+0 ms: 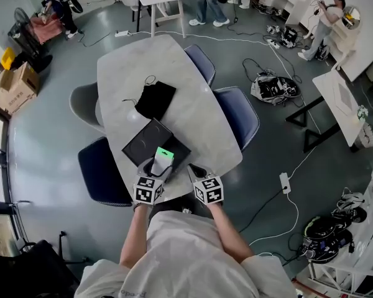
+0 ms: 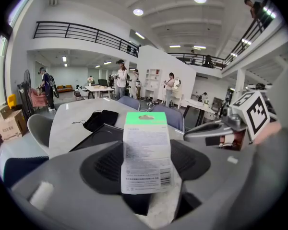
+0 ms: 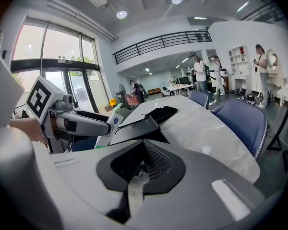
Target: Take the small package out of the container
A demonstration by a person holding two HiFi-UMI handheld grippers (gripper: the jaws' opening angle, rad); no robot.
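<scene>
The small package (image 1: 164, 157), a white card with a green top, stands upright between the jaws of my left gripper (image 1: 156, 166), just over the near edge of the black open container (image 1: 148, 143). In the left gripper view the package (image 2: 147, 150) fills the middle, and the left gripper (image 2: 146, 169) is shut on its lower part. My right gripper (image 1: 196, 171) hovers beside it at the table's near edge. In the right gripper view its pads (image 3: 156, 163) meet with nothing between them. That view shows the package (image 3: 107, 130) at left.
A black pouch (image 1: 155, 99) with a cord lies further up the white oval table (image 1: 193, 98). Blue chairs (image 1: 239, 113) stand on the right, a dark one (image 1: 102, 169) and a grey one (image 1: 84, 101) on the left. People stand far off.
</scene>
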